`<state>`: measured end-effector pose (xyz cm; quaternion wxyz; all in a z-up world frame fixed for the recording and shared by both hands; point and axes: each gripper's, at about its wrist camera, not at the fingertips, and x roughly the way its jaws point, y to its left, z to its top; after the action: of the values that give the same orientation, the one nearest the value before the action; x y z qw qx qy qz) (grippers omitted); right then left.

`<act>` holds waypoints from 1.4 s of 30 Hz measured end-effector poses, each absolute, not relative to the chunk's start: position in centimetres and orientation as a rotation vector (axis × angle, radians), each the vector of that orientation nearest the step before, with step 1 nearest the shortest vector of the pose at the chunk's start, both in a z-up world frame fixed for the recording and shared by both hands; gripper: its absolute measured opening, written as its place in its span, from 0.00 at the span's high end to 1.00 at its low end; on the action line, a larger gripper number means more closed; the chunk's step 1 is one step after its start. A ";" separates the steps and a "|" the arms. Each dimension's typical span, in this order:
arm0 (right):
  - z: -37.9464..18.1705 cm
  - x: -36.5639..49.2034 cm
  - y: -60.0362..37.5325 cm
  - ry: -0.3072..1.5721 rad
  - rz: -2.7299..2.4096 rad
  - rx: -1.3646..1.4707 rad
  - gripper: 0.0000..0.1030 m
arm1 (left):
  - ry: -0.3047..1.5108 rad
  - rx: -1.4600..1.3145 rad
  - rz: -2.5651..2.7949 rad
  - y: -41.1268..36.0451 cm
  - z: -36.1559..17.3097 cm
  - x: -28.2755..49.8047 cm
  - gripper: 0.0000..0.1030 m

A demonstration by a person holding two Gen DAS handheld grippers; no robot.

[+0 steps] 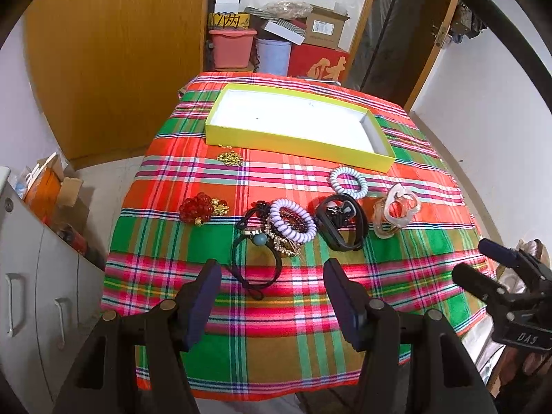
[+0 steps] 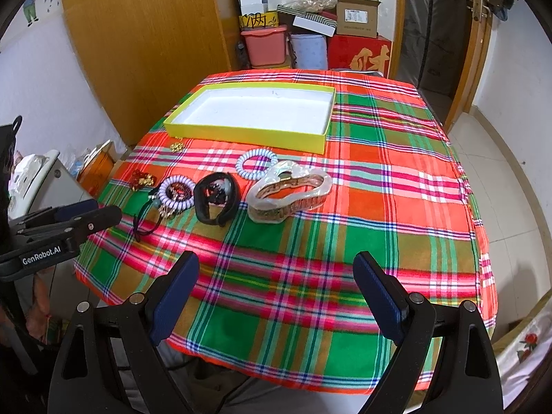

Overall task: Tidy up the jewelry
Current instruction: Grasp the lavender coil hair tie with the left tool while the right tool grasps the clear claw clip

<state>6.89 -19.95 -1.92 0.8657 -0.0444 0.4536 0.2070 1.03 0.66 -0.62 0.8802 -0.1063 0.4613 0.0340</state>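
wooden wardrobe doors (image 2: 145,45) and stacked boxes (image 2: 357,19) stand behind a desk (image 2: 396,214) draped in a bright plaid cloth. both tongs hover over the near edge of the desk, each with its fingers spread wide and nothing between them: the left tongs (image 1: 272,276) point at the cluster of jewelry, the right tongs (image 2: 276,269) at bare cloth. far ahead of both sits a shallow yellow box (image 1: 296,138) with a white inside, holding nothing. just ahead of the left tongs lies a black hair tie (image 1: 255,265) with a blue bead, touching a heap of gold chain pieces under a lilac coil bracelet (image 1: 293,224). to the right of that coil is a black band (image 1: 341,222), then a pearly shell-like hair claw (image 1: 396,212), which lies ahead and left of the right tongs. a second lilac coil (image 1: 348,181) rests beyond the black band, near the box. left of the heap sits a red bead cluster (image 1: 198,208), and a small gold chain (image 1: 229,157) lies just beside the box's near left corner.
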 end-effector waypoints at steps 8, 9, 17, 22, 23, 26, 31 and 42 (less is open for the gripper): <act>-2.8 10.1 -20.2 0.978 0.422 -0.040 0.26 | 0.961 -0.236 0.053 1.0 -1.2 2.8 0.41; -3.0 10.5 -20.2 0.985 0.417 -0.033 0.30 | 0.962 -0.239 0.042 1.0 -1.3 3.1 0.41; -4.4 13.7 -20.3 1.032 0.401 0.034 0.38 | 0.980 -0.210 0.048 0.9 -2.5 5.3 0.41; -5.1 15.2 -20.3 1.061 0.387 0.067 0.44 | 0.983 -0.194 0.048 1.1 -3.2 6.6 0.42; -5.3 15.5 -20.2 1.067 0.383 0.073 0.44 | 0.983 -0.187 0.044 1.1 -3.3 6.8 0.44; -5.7 16.0 -20.2 1.083 0.381 0.089 0.46 | 0.994 -0.181 0.033 1.0 -3.8 7.6 0.53; -6.4 16.6 -19.9 1.113 0.370 0.101 0.48 | 1.007 -0.181 0.017 0.9 -4.5 8.5 0.58; -7.2 17.1 -19.7 1.147 0.378 0.129 0.70 | 1.034 -0.211 0.004 1.3 -5.6 9.3 0.86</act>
<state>17.09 -19.70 -7.23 0.8213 0.0607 0.5388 0.1777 9.32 1.27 -5.56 0.8639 -0.1008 0.4934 0.0017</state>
